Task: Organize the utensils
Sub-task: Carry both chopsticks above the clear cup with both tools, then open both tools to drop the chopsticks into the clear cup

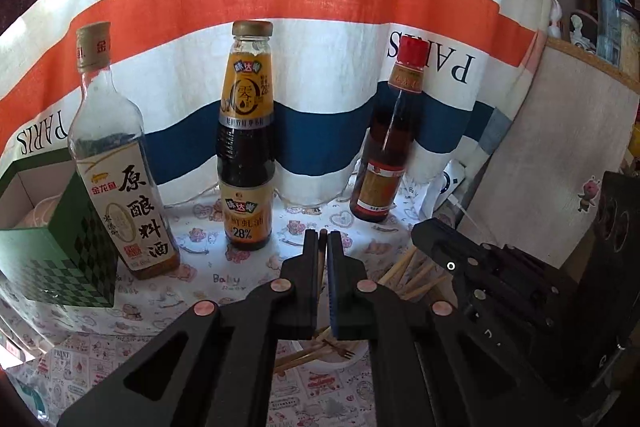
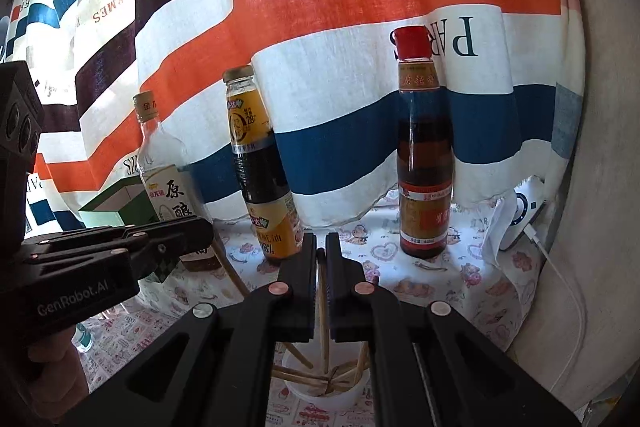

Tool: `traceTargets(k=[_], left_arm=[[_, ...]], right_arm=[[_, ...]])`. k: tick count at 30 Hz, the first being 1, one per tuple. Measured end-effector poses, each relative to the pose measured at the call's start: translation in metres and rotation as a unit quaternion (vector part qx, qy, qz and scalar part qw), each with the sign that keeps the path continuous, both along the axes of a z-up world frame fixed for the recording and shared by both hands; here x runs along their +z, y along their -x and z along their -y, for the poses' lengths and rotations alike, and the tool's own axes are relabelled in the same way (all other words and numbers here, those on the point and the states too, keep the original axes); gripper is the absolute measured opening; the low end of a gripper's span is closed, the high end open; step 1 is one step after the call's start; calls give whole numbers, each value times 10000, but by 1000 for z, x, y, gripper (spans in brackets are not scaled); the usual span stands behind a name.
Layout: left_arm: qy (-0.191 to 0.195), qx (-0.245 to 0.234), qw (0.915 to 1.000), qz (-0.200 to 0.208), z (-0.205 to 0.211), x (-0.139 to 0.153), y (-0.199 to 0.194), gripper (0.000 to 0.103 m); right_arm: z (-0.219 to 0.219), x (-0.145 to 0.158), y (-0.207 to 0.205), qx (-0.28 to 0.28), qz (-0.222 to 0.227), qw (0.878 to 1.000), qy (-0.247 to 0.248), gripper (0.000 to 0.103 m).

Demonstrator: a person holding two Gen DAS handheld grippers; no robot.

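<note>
Two tongs: both are closed, each pinching one chopstick.
Left tongs point(image 1: 322, 239): clamped on a dark-tipped chopstick point(image 1: 321, 259) that runs up between the pads; its tip just shows above them.
Right tongs point(image 2: 320, 241): closed tight on a pale wooden chopstick point(image 2: 322, 307), whose lower end hangs down towards the cup.
Cup point(image 2: 352, 393): white, low on the bench point(image 2: 440, 283) directly under both tongs, already holding loose chopsticks and what looks like a small fork point(image 1: 340, 351); the view there is cramped, so I can't count them.
Bottles: three stand behind the cup, the dark sauce bottle point(image 1: 246, 147) nearest your line.
Your step, as I judge it: bring each stick down into the cup.
Do it well: keep the stick near upright, aim its lower end inside the rim, and release only once it is well inside.
Watch: lower one hand at a time so the tongs don't knock each other or tip the light cup.
</note>
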State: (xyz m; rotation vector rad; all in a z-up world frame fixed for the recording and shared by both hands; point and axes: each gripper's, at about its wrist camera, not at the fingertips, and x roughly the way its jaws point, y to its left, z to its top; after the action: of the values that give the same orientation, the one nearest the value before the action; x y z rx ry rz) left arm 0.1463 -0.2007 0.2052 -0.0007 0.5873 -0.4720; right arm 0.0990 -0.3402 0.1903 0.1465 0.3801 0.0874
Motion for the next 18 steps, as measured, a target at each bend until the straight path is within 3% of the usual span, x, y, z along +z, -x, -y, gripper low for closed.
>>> traceTargets(k=[5, 7, 9, 10, 13, 15, 18], left_arm=[[-150, 80, 9996, 237, -9, -2, 10, 5], [-157, 310, 9977, 588, -25, 5, 21, 18], [-44, 582, 9947, 846, -50, 14, 36, 53], [3, 721, 9922, 1016, -63, 19, 45, 58], [-176, 1178, 9790, 1655, -97, 32, 79, 70], [-207, 1328, 9706, 1995, -115, 36, 101, 86], [-252, 1450, 9606, 2356, -138, 32, 133, 97]], right_arm=[[-6, 3, 12, -26, 89, 9998, 171, 6], [-6, 8, 22, -165, 169, 9995, 192, 13], [-4, 14, 35, -248, 283, 9992, 106, 29], [-3, 18, 42, -267, 352, 9990, 49, 34], [-5, 24, 65, -281, 510, 9983, -103, 37], [-6, 26, 82, -252, 641, 9972, -296, 48], [-10, 25, 108, -252, 846, 9948, -514, 50]])
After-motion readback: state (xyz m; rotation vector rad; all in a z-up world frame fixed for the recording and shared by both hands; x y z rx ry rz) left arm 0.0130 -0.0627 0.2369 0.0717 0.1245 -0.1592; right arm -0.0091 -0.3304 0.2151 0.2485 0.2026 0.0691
